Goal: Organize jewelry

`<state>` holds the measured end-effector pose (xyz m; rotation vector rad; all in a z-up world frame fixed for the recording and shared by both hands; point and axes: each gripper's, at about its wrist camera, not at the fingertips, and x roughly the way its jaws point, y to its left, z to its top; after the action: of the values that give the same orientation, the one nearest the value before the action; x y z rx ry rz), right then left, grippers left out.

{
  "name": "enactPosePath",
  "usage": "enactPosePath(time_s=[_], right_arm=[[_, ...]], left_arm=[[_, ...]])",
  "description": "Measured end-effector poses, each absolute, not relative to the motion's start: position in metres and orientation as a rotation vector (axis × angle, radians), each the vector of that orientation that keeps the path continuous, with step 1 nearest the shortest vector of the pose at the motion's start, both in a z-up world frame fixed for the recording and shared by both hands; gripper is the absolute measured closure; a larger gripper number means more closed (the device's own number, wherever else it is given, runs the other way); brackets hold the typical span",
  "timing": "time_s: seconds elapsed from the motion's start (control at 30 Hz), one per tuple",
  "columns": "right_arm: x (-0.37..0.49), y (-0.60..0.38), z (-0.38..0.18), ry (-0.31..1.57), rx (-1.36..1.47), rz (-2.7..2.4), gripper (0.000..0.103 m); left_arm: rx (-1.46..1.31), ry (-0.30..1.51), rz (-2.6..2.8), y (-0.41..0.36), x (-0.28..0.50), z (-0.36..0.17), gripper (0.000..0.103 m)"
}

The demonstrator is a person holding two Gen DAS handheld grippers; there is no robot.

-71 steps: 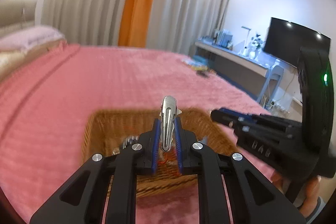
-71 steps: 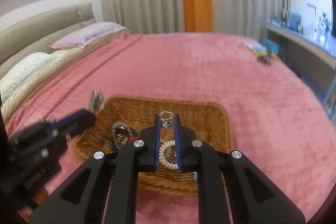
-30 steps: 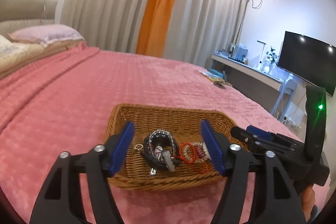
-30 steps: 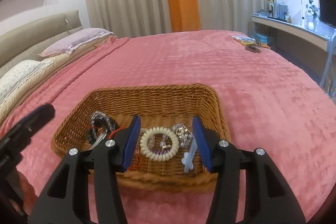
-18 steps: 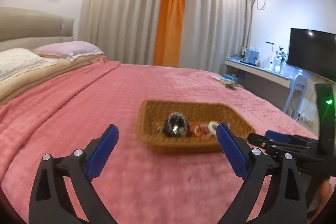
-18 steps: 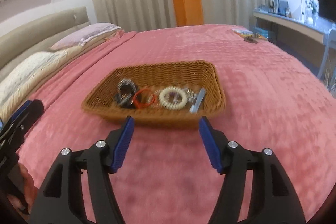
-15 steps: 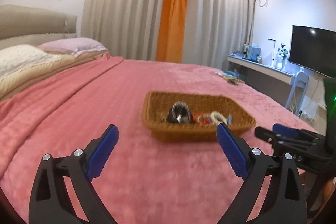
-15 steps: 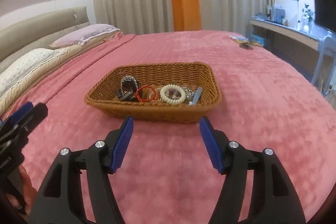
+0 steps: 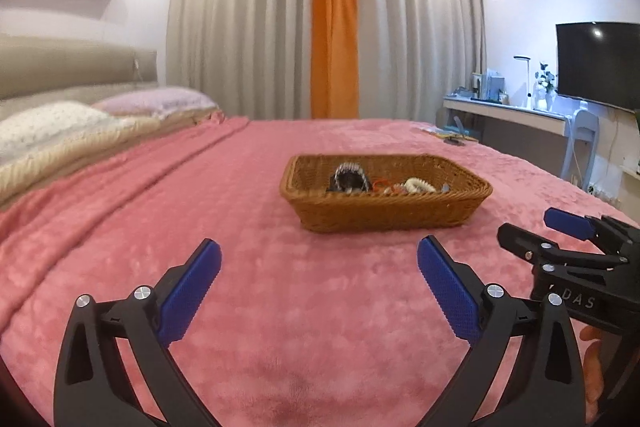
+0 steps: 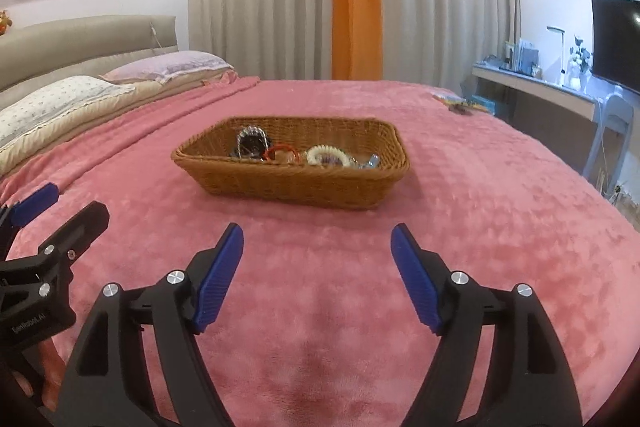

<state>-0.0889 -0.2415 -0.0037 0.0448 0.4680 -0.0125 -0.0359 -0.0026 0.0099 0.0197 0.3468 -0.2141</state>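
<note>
Left wrist view: left claw wide, empty; wicker basket at one o'clock on the bed. Right wrist view: right claw wide (empty too), jewelry inside basket at twelve. Seemingly finished; next, probably just withdraw.

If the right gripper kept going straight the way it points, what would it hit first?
Probably the near wall of the basket. The right gripper is open and empty, with only pink blanket between; if angled low, it might touch that first.
</note>
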Motion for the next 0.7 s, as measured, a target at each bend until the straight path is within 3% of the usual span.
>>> enactPosePath(time_s=[0.7], right_arm=[[-0.086,-0.240,-0.006,0.482,0.046,-0.011,0.025]], left_arm=[[0.001,0.361,-0.185,0.000,-0.033,0.009,0.008]])
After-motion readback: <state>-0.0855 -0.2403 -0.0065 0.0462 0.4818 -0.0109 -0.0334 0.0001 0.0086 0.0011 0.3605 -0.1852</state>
